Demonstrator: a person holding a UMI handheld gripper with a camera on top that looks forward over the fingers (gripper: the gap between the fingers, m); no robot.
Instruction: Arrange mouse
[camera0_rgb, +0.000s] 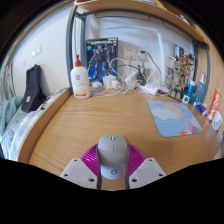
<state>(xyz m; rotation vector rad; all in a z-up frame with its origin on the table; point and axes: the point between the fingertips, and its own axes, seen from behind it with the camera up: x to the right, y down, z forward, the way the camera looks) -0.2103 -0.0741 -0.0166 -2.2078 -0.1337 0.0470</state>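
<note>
A grey computer mouse (112, 156) sits between my gripper's (112, 150) two fingers, over the near part of the wooden desk (90, 125). The magenta pads (91, 157) press against both of its sides, so the gripper is shut on it. A light blue mouse mat (172, 117) with a pale pattern lies on the desk ahead and to the right, well beyond the fingers. I cannot tell whether the mouse rests on the desk or is held just above it.
A white bottle with a red cap (80, 77) stands at the far left of the desk. A box with a robot picture (101, 58) and tangled white cables (130, 76) are at the back. A black object (34, 88) is off the desk's left side. Small items (190, 92) crowd the far right.
</note>
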